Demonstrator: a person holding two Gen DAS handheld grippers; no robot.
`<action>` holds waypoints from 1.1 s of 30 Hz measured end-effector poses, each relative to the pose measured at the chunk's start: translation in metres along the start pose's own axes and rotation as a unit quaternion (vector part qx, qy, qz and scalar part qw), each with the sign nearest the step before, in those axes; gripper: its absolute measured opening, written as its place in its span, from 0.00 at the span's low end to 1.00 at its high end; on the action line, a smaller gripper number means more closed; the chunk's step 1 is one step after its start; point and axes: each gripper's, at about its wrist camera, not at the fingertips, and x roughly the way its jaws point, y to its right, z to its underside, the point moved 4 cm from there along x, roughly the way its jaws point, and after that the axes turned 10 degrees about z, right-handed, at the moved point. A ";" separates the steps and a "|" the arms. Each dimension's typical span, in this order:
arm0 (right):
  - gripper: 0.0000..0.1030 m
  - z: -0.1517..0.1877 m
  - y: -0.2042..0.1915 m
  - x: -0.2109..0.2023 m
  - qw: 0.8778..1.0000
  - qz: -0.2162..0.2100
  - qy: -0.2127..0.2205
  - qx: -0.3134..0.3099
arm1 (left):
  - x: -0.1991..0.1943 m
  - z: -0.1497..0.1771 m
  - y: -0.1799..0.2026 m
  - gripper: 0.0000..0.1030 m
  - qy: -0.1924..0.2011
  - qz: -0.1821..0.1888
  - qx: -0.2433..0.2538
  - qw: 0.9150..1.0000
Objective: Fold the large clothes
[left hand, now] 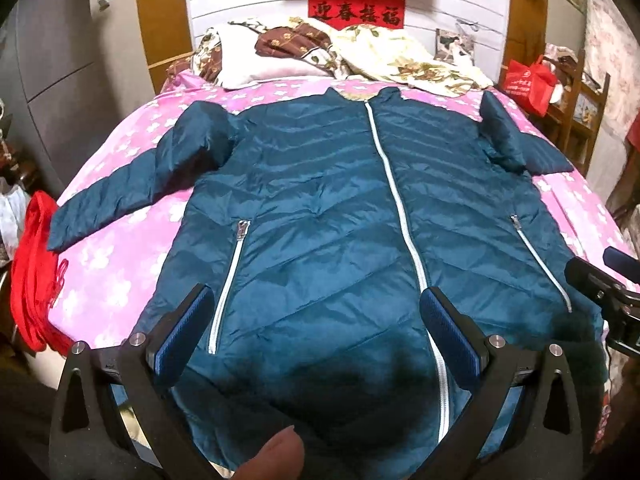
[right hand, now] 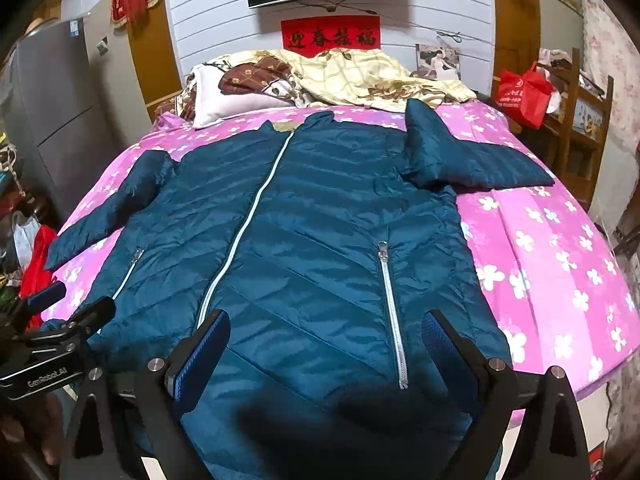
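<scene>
A large teal quilted jacket (left hand: 320,208) lies flat, front up and zipped, on the pink flowered bed (left hand: 112,248); it also shows in the right wrist view (right hand: 312,220). Its left sleeve (left hand: 120,188) stretches out to the left. Its right sleeve (right hand: 472,160) is bent outward near the shoulder. My left gripper (left hand: 316,312) is open and empty above the jacket's hem, left of the white centre zip (left hand: 396,184). My right gripper (right hand: 328,336) is open and empty above the hem, by the right pocket zip (right hand: 394,312). Each gripper shows at the edge of the other's view.
A rumpled floral quilt and pillow (right hand: 320,76) lie at the head of the bed. A red cloth (left hand: 36,272) hangs at the bed's left edge. A wooden shelf with a red bag (right hand: 524,92) stands to the right. A grey cabinet (right hand: 52,112) stands to the left.
</scene>
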 end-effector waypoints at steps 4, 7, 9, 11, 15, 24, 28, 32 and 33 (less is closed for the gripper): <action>0.92 -0.003 -0.010 0.000 1.000 0.000 0.000 -0.007 | 0.006 0.004 0.000 1.00 -0.018 0.021 -0.013 1.000; 0.92 -0.004 -0.016 0.000 1.000 0.006 0.003 -0.014 | 0.009 0.007 0.001 1.00 -0.026 0.017 -0.012 0.999; 0.92 -0.004 -0.019 0.000 1.000 0.004 0.002 -0.016 | 0.011 0.008 0.001 1.00 -0.030 0.018 -0.016 0.999; 0.92 -0.004 -0.021 0.000 1.000 0.000 0.002 -0.016 | 0.012 0.009 0.000 1.00 -0.031 0.019 -0.017 0.999; 0.92 -0.003 -0.024 0.001 1.000 0.001 0.001 -0.017 | 0.012 0.009 -0.001 1.00 -0.034 0.020 -0.021 0.999; 0.92 0.001 -0.024 0.003 1.000 0.001 0.000 -0.012 | 0.015 0.013 0.000 1.00 -0.041 0.017 -0.020 0.999; 0.92 0.002 -0.023 0.003 1.000 0.001 -0.001 -0.009 | 0.016 0.014 0.000 1.00 -0.041 0.015 -0.019 0.999; 0.92 0.002 -0.022 0.004 1.000 0.001 -0.001 -0.007 | 0.017 0.014 0.000 1.00 -0.042 0.016 -0.019 0.999; 0.92 0.002 -0.023 0.004 1.000 0.001 -0.001 -0.007 | 0.017 0.014 0.000 1.00 -0.043 0.016 -0.020 0.999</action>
